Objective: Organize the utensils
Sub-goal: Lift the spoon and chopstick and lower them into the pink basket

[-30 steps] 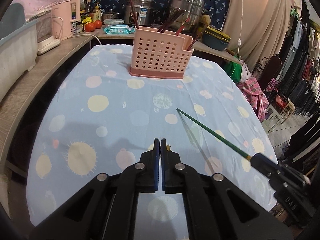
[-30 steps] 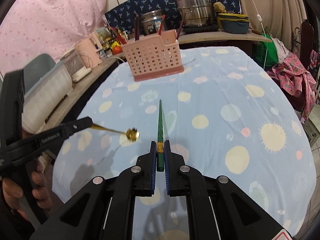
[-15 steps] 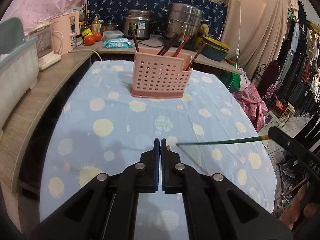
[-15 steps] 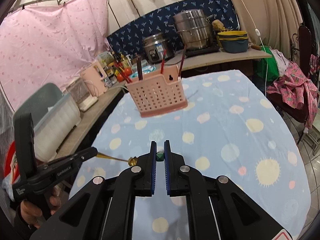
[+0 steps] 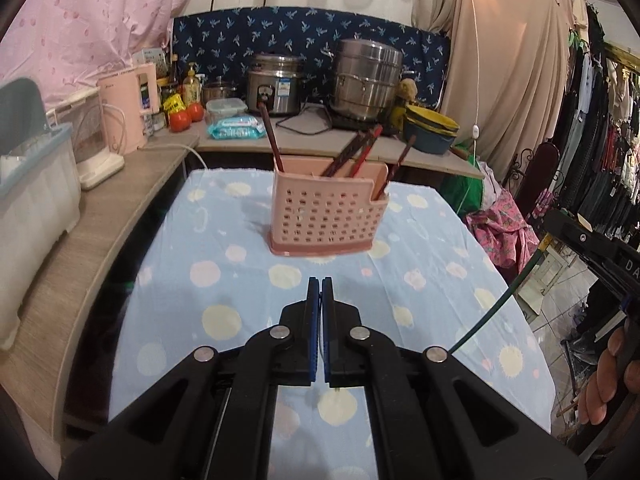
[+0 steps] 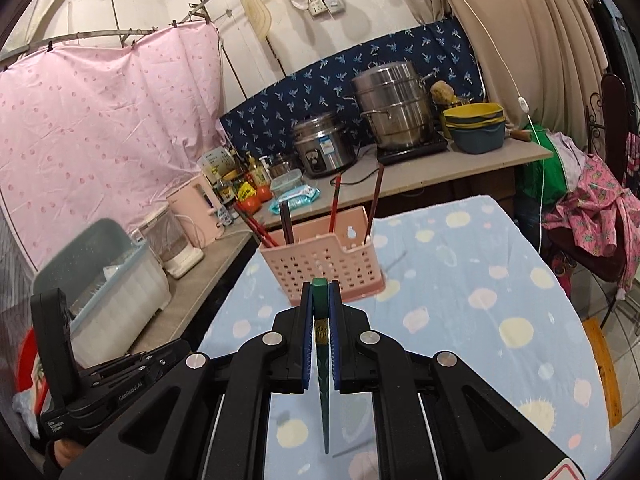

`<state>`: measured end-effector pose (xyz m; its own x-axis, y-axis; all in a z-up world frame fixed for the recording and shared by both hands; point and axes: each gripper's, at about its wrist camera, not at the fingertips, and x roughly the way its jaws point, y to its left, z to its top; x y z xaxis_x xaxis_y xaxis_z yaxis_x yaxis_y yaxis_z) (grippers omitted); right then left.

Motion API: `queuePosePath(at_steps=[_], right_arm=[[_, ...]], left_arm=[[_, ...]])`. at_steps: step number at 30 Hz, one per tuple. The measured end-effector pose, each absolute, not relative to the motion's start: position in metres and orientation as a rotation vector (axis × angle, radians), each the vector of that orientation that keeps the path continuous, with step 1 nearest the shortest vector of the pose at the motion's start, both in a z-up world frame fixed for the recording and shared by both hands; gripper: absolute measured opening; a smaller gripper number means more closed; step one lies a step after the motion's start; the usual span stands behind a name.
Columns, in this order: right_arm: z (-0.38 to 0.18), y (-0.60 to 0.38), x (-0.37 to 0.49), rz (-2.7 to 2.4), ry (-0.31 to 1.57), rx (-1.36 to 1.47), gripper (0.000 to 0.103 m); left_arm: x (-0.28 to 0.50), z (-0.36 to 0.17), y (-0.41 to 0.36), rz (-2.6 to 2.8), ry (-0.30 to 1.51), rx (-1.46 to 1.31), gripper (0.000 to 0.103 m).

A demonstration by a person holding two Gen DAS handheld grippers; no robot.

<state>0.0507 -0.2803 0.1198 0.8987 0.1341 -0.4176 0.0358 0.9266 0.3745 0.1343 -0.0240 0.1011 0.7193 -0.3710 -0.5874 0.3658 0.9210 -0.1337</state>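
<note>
A pink perforated utensil holder stands on the dotted blue tablecloth and holds several dark red chopsticks; it also shows in the right wrist view. My right gripper is shut on a green chopstick whose thin end points down toward the camera. That chopstick also shows in the left wrist view, hanging from the right gripper. My left gripper is shut; whatever it holds is hidden between the pads in both views. It appears at the lower left of the right wrist view.
A counter runs along the left and back with a pink kettle, tomatoes, a rice cooker, a steel pot and a white storage bin. Clothes racks stand at the right.
Both grippers have risen above the table and tilted up. The green chopstick swung from pointing forward to hanging tip-down. The gold utensil seen in my left gripper earlier no longer shows.
</note>
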Motion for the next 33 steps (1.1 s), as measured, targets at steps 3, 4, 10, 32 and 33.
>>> queuePosePath(at_steps=[3, 4, 10, 32, 33], right_arm=[[0.132, -0.285, 0.065, 0.048, 0.424, 0.383, 0.007], [0.136, -0.286, 0.071, 0.047, 0.413, 0.383, 0.007], [0.175, -0.296, 0.112, 0.032, 0.310, 0.375, 0.007], [0.205, -0.304, 0.256, -0.003, 0.233, 0.376, 0.007], [0.200, -0.305, 0.261, 0.001, 0.247, 0.382, 0.007]], left_arm=[[0.150, 0.118, -0.025, -0.397, 0.613, -0.005, 0.001], [0.156, 0.123, -0.026, -0.393, 0.603, -0.006, 0.001], [0.199, 0.158, -0.034, -0.382, 0.529, -0.014, 0.001], [0.323, 0.172, -0.067, -0.329, 0.495, 0.000, 0.001], [0.326, 0.167, -0.068, -0.327, 0.505, 0.001, 0.001]])
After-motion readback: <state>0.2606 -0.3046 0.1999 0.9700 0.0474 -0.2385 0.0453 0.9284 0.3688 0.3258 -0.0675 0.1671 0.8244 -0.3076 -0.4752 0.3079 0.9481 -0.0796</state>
